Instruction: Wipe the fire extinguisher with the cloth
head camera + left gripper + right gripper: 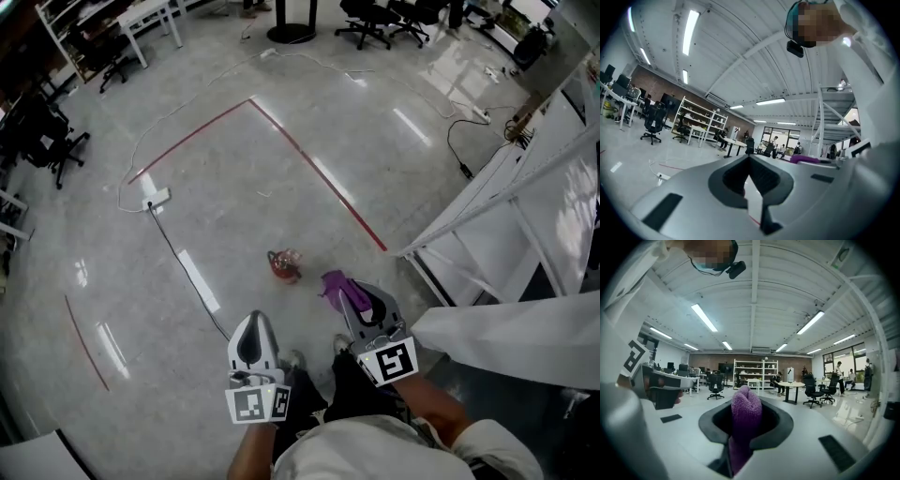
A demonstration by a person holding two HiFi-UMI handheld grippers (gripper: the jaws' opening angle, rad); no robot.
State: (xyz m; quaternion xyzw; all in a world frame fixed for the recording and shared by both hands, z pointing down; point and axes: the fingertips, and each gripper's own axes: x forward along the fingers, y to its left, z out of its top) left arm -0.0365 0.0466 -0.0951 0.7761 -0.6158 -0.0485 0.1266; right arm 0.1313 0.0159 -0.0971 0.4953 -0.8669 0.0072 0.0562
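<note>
The fire extinguisher [284, 265] is lying on its side on the glossy grey floor, a small red cylinder with pale fittings at one end; finer detail is too small to tell. It is sitting to the left of the near end of the red tape line [319, 173], apart from it.

The left gripper [255, 321] is pointing down with its jaws pressed together and nothing between them. The right gripper [351, 292] is clamping a purple cloth [335, 283]; a knitted fold is bulging up between its jaws and a loose end is hanging beyond the tips.

The extinguisher is lying ahead of both grippers, well below them on the floor, touching neither. The cloth's loose end is hanging between it and the tape line's near end.
</note>
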